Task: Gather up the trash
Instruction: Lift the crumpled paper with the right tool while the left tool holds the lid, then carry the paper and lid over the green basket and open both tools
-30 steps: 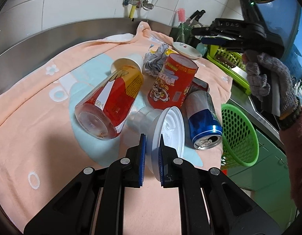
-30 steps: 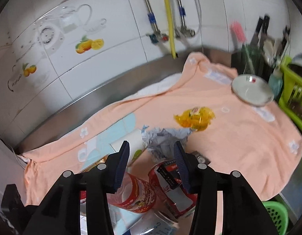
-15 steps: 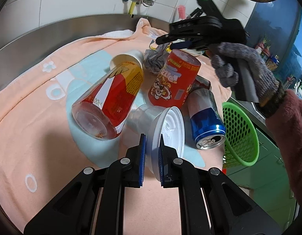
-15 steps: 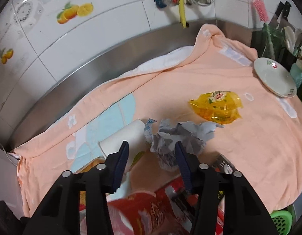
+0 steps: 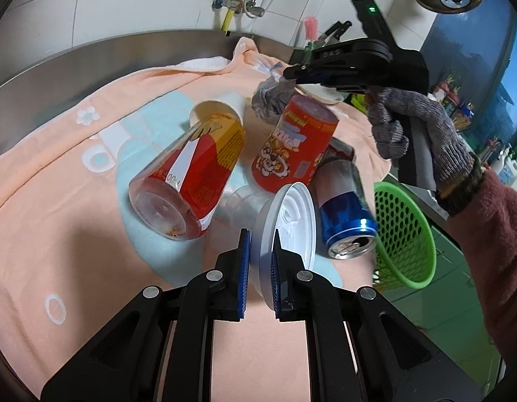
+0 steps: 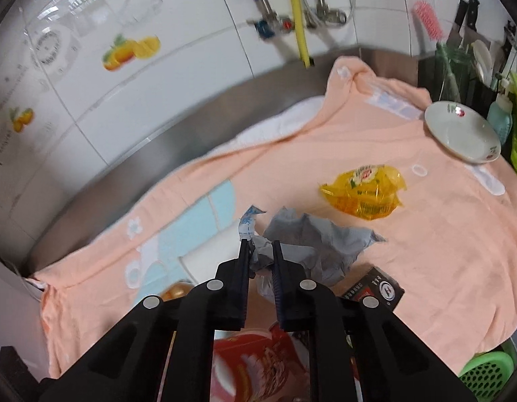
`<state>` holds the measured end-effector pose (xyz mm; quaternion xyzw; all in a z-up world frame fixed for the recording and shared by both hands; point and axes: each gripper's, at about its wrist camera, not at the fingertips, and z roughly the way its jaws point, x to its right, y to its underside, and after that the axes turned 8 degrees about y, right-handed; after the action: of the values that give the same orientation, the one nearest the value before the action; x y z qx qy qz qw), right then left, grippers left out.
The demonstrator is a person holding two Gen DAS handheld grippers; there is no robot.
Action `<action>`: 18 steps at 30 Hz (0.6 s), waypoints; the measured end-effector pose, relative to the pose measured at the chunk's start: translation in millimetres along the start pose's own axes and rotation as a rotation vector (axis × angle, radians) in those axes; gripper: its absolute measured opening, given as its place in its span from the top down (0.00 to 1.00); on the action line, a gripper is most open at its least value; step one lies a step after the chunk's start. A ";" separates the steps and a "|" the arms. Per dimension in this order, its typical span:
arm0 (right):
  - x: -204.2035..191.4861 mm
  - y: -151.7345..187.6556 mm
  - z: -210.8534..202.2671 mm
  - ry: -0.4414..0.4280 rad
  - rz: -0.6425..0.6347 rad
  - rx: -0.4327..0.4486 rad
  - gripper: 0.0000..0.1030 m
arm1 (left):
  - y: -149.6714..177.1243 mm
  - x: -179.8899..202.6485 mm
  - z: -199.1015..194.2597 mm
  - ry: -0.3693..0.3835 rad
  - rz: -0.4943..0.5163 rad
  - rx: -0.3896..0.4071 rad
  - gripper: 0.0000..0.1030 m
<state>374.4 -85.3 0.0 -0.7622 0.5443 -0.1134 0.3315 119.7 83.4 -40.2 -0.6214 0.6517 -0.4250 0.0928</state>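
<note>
On a peach-coloured towel with pale blue patches (image 5: pixel 57 201) spread over a steel kitchen counter, litter lies heaped for collection, with an upright red cardboard snack canister (image 5: pixel 293 149) standing at the heart of the pile. To the canister's left a clear plastic drink cup with a red and yellow label (image 5: pixel 188 181) lies on its side, its base toward the camera and seemingly empty apart from residue. In front of the canister, the left gripper (image 5: pixel 258 261) is clamped on the rim of a white round plastic lid (image 5: pixel 290 224), apparently so the thin disc can be carried edge-on. Just right of the lid, a blue and silver drink can (image 5: pixel 345 221) lies tipped, its opened mouth facing forward. Behind the canister, the right gripper (image 6: pixel 260 261), held in a grey knitted glove (image 5: pixel 409 124), has pinched shut on a crumpled grey paper wad (image 6: pixel 312 244), taking it by a loose fold as soft rubbish allows. Well behind and right of the canister lie a crushed yellow plastic wrapper (image 6: pixel 362 191) and a white saucer (image 6: pixel 459 130). Beyond the counter's edge, right of the canister, a green perforated plastic basket (image 5: pixel 405 234) waits as the likely bin; nothing can be seen inside it.
</note>
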 end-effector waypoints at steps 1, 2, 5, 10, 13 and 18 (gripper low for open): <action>0.1 -0.9 -9.3 -0.015 0.006 0.020 0.88 | -0.5 2.5 -2.3 -0.002 0.006 0.005 0.90; 0.0 -1.7 -18.8 -0.031 0.010 0.037 0.88 | -0.9 4.1 -4.1 -0.003 0.009 0.008 0.90; -1.5 -3.4 -47.2 -0.052 0.017 0.093 0.88 | -3.4 9.3 -11.7 -0.004 0.016 0.024 0.90; -1.4 4.4 -102.8 -0.077 0.015 0.177 0.88 | -9.5 20.1 -26.7 0.007 0.033 0.057 0.90; 4.5 17.1 -131.2 -0.068 0.018 0.208 0.88 | -12.4 29.1 -33.0 0.019 0.043 0.074 0.90; 26.8 54.4 -169.4 0.000 0.034 0.220 0.88 | -18.6 53.9 -36.6 0.062 0.082 0.091 0.90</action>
<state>253.2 -184.5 88.6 -0.7119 0.5415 -0.1668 0.4149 98.2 54.0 16.9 -0.5758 0.6591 -0.4690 0.1182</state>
